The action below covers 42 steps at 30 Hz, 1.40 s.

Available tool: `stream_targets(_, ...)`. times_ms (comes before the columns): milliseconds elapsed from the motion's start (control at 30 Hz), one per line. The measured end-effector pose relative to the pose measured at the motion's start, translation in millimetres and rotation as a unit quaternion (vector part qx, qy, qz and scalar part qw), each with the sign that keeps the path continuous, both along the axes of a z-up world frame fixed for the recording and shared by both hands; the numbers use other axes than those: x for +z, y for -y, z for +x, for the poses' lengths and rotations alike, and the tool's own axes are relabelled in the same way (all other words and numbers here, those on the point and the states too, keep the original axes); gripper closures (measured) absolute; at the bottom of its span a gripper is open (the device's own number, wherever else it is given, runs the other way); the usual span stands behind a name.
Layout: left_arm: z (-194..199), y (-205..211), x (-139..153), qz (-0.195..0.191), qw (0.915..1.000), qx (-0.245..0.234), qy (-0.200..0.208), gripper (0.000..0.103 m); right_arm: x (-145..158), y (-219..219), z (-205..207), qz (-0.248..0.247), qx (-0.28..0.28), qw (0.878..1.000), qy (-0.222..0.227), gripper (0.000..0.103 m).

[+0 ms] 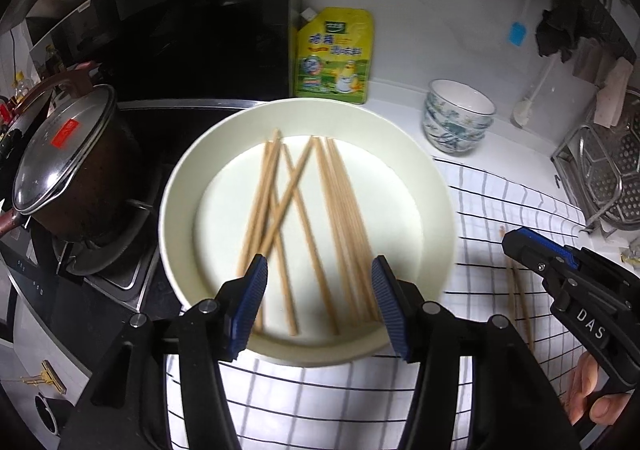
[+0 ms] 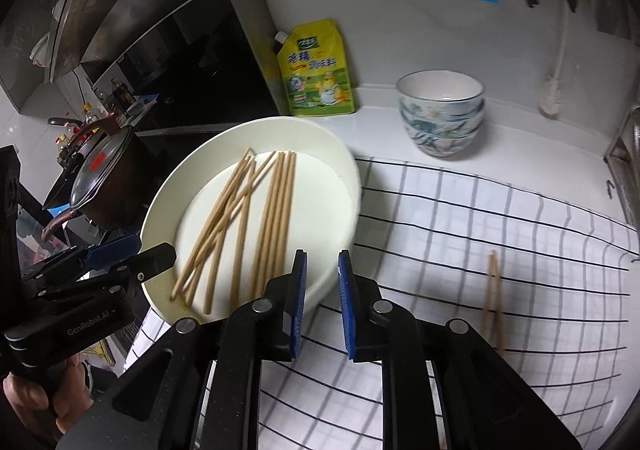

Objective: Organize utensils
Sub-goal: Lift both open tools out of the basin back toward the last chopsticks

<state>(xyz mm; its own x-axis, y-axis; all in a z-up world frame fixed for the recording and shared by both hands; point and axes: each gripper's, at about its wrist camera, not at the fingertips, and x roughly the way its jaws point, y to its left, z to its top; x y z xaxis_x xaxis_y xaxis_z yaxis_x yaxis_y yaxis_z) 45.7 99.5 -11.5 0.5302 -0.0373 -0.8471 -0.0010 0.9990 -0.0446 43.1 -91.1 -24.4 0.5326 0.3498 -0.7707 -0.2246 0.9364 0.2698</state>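
Chopsticks (image 1: 304,217) lie in a white dish (image 1: 432,185) below the half-open, empty left gripper (image 1: 320,282); the right gripper (image 2: 322,282), narrowly parted, holds nothing beside the dish's edge.

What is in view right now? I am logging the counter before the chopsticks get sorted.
plate: one, cream, on the checked cloth's left end
loose chopsticks: roughly ten, tan, in the plate
chopstick pair: two, tan, on the cloth
checked cloth: one, white with dark lines, on the counter
patterned bowls: a stack, white and blue-green, behind the cloth
seasoning pouch: one, yellow, against the wall
lidded pot: one, dark, on the stove
left claw: blue pads, open, nothing between them
right claw: narrow gap, nothing between them
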Motion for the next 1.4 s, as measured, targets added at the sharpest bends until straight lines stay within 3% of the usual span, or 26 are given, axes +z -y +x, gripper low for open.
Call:
stream_targets(500, -21, 90, -7, -0.009, 0.9976, -0.067, -0.009, 0.049, -14, 102, -41, -0.018, -0.074, 0.997, -0.011, 0.086)
stream_targets(800, -30, 141, -21, -0.012, 0.9936, -0.110, -0.023, 0.044, -47, 155, -66, -0.030, -0.110, 0.992, -0.046, 0.080)
stream_targets(1033, -36, 172, -42, -0.003, 0.9902, -0.133, -0.044, 0.041, -83, 167, -77, -0.031, -0.101, 0.991, -0.079, 0.077)
stream_targets(1400, -34, 180, -71, 0.002, 0.9896, -0.124, -0.073, 0.038, -120, 150, -69, -0.041, -0.063, 0.994, -0.083, 0.077)
